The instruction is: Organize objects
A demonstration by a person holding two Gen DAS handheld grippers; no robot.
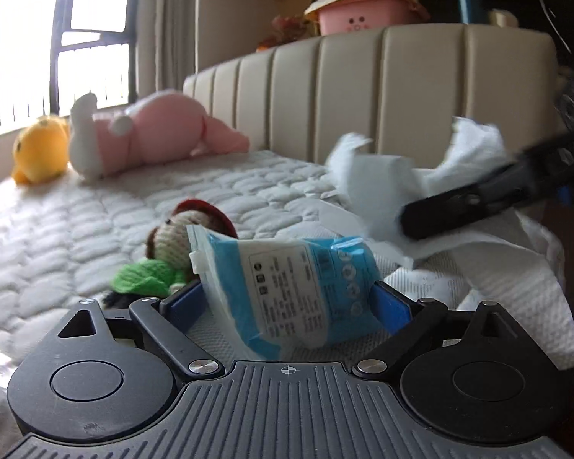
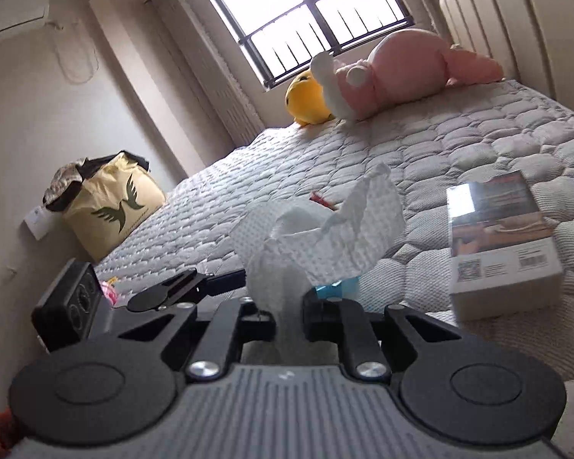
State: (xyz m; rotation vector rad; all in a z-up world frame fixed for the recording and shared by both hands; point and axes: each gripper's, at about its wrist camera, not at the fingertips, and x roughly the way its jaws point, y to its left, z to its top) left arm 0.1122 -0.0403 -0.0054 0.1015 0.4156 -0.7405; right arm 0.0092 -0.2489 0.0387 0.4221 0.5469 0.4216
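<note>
A blue and white tissue pack (image 1: 298, 287) sits tilted between the blue fingers of my left gripper (image 1: 287, 300), which is shut on it just above the mattress (image 1: 95, 237). My right gripper (image 2: 289, 315) is shut on a crumpled white tissue (image 2: 317, 225) that rises from the pack. In the left wrist view the right gripper (image 1: 421, 223) comes in from the right, with the white tissue (image 1: 382, 176) bunched at its tip. A crocheted doll (image 1: 172, 256) with a red hat and green top lies just behind the pack.
A pink plush (image 1: 153, 134) and a yellow plush (image 1: 38, 149) lie at the far side by the window. A boxed book (image 2: 501, 244) rests on the bed to the right. A yellow bag (image 2: 111, 210) stands beside the bed. The padded headboard (image 1: 363, 95) runs behind.
</note>
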